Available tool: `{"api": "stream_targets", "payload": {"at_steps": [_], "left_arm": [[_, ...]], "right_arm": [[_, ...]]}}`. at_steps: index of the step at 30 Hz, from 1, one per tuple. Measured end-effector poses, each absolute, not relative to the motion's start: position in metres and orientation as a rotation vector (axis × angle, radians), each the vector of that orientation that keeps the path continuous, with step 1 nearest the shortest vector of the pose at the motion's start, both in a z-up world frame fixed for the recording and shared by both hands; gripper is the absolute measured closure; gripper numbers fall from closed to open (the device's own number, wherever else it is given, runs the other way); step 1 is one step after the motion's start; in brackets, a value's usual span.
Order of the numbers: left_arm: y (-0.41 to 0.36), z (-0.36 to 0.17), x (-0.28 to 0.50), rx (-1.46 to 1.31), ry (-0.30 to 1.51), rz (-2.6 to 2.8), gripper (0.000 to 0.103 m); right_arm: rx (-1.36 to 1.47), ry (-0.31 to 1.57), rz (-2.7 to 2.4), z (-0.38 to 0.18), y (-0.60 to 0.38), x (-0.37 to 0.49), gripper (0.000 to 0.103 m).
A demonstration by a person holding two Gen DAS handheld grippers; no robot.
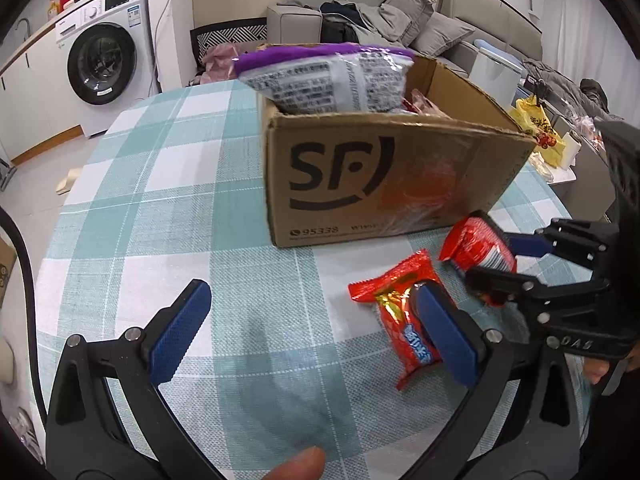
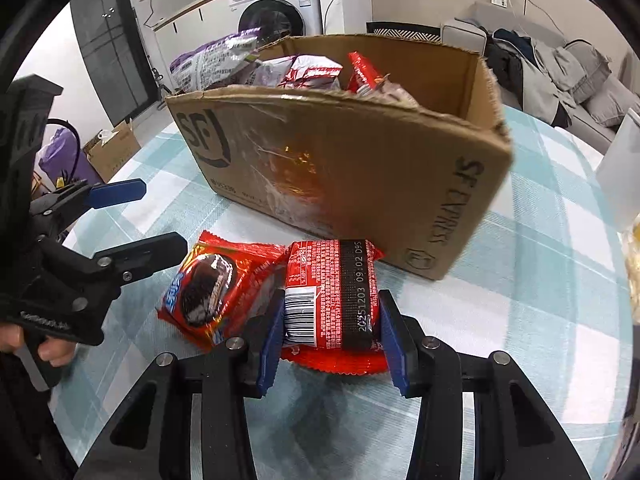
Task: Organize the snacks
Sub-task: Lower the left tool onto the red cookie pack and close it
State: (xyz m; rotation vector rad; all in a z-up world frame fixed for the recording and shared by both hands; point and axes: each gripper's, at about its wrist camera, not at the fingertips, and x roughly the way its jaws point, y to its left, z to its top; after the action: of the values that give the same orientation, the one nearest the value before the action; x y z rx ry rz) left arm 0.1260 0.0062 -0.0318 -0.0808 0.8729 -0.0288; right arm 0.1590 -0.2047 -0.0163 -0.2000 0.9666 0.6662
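An open SF cardboard box [image 1: 340,184] [image 2: 360,168] stands on the checked table, holding a purple-and-white bag [image 1: 328,76] [image 2: 212,60] and several red packets. In front of it lie two red snack packets. My right gripper [image 2: 331,308] [image 1: 480,248] is shut on the one printed with a barcode and date [image 2: 320,268] [image 1: 466,240], which rests on the cloth against the box. The cookie-picture packet [image 2: 208,292] [image 1: 396,308] lies just left of it. My left gripper [image 1: 312,290] [image 2: 164,218] is open, its right finger [image 1: 444,336] over that packet's edge.
The teal and white checked cloth [image 1: 180,200] covers a round table. A yellow bag [image 1: 540,128] and white items sit beyond the box's right side. A washing machine [image 1: 104,60], a sofa with clothes [image 1: 400,12] and a floor carton [image 2: 116,152] surround the table.
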Motion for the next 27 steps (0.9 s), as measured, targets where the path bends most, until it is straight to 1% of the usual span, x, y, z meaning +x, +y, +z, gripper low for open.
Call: {"api": "stream_targets", "payload": {"at_steps": [10,16,27], "left_arm": [[-0.023,-0.042,0.126,-0.054,0.911,-0.093,0.001],[-0.028,-0.051,0.129,-0.1,0.934,-0.119,0.001],[-0.027,-0.049,0.129,-0.129,0.934,-0.129,0.001]], "right_arm": [[-0.165,0.951,0.637,-0.005,-0.233,0.165,0.058],[-0.168,0.964,0.635,-0.009,-0.232,0.165,0.058],[-0.179,0.966,0.648,-0.013,-0.223,0.164,0.058]]}}
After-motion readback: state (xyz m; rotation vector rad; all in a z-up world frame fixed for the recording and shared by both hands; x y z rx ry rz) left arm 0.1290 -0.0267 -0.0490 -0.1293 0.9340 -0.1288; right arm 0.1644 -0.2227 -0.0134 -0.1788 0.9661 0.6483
